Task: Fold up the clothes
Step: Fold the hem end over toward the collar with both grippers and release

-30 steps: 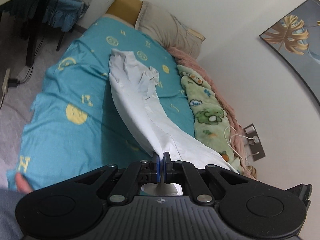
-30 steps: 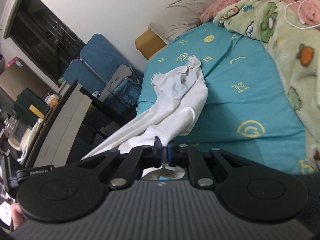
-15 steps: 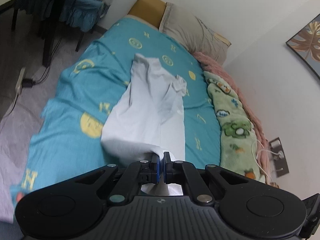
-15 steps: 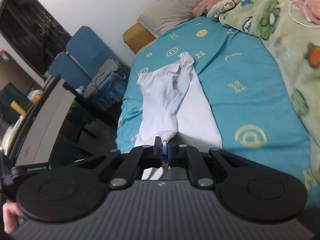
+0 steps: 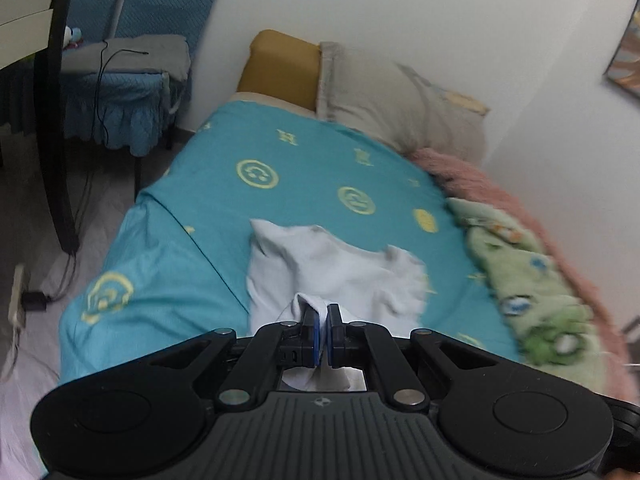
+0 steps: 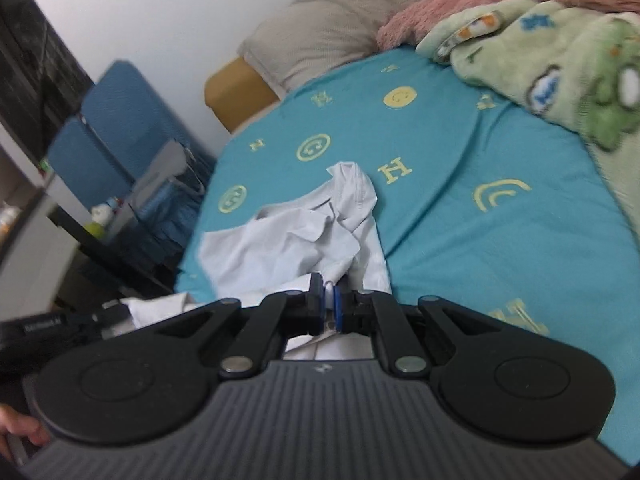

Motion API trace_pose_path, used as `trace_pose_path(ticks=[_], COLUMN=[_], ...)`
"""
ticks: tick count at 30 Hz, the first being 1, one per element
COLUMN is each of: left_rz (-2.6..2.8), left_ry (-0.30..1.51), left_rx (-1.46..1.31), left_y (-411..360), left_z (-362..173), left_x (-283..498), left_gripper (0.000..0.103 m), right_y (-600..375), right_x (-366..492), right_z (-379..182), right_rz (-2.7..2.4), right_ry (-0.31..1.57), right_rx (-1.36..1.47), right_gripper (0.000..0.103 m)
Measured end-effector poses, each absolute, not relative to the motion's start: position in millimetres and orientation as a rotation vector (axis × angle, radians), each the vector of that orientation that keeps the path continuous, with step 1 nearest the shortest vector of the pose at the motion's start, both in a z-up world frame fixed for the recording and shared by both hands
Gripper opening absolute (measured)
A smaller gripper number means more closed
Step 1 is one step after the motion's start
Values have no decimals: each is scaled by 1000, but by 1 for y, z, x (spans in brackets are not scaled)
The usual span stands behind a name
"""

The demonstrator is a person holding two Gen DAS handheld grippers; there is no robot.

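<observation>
A white shirt (image 5: 340, 276) lies bunched on the teal bed sheet (image 5: 280, 184), its far part with the collar toward the pillows. My left gripper (image 5: 324, 312) is shut on a white fold of the shirt's near edge. In the right wrist view the same white shirt (image 6: 296, 240) lies crumpled near the bed's left edge, and my right gripper (image 6: 329, 292) is shut on another part of its near edge. Both grippers are low, close above the sheet.
A grey pillow (image 5: 400, 100) and a mustard cushion (image 5: 280, 68) lie at the head of the bed. A green cartoon blanket (image 6: 560, 60) and a pink blanket (image 5: 500, 200) run along the wall side. A blue chair (image 6: 112, 140) and a dark desk (image 5: 52, 80) stand left of the bed.
Both grippers have moved forward toward the pillows and lower, carrying the held edge over the shirt. The shirt has gone from stretched out long to short and bunched.
</observation>
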State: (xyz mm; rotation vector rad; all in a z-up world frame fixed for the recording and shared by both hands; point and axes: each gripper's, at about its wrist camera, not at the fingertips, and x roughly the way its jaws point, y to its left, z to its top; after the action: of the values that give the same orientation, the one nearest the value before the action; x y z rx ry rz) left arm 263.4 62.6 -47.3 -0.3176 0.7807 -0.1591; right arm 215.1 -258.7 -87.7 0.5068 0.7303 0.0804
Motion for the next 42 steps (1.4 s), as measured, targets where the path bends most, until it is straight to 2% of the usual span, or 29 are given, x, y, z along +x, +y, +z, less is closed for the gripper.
trace_pose_path(ticks=[5, 8, 10, 12, 15, 17, 18, 19, 20, 21, 26, 34, 42], left_rz=[-126, -126, -125, -132, -141, -162, -172, -172, -171, -172, -185, -166, -153], left_ry=[836, 837, 828, 816, 767, 726, 704, 681, 659, 637, 571, 551, 622], left_rx=[-226, -197, -184, -154, -84, -59, -44, -29, -14, -7, -7, 10, -79], left_y=[56, 55, 55, 51, 39, 31, 27, 23, 19, 16, 9, 9, 27], left_z=[-110, -126, -132, -126, -104, -85, -76, -67, -57, -48, -13, 8, 10], left_x=[303, 301, 297, 289, 265, 243, 231, 218, 205, 192, 131, 67, 51], left_gripper=[4, 8, 16, 40, 55, 65, 70, 74, 82, 86, 95, 95, 96], right_y=[-242, -240, -241, -241, -240, -237, -236, -235, -234, -233, -231, -233, -219], right_x=[261, 269, 266, 259, 246, 232, 222, 212, 201, 190, 136, 73, 50], right_z=[-137, -157, -161, -155, -138, -122, -113, -103, -93, -83, -37, 26, 72], right_rz=[74, 68, 66, 65, 67, 67, 64, 63, 64, 64, 63, 48, 17], right_ry=[773, 790, 778, 758, 742, 714, 692, 669, 652, 634, 578, 586, 608], right_rx=[374, 352, 351, 355, 345, 317, 296, 284, 276, 268, 242, 284, 344], right_gripper=[8, 9, 10, 11, 14, 39, 70, 89, 86, 86, 86, 86, 86])
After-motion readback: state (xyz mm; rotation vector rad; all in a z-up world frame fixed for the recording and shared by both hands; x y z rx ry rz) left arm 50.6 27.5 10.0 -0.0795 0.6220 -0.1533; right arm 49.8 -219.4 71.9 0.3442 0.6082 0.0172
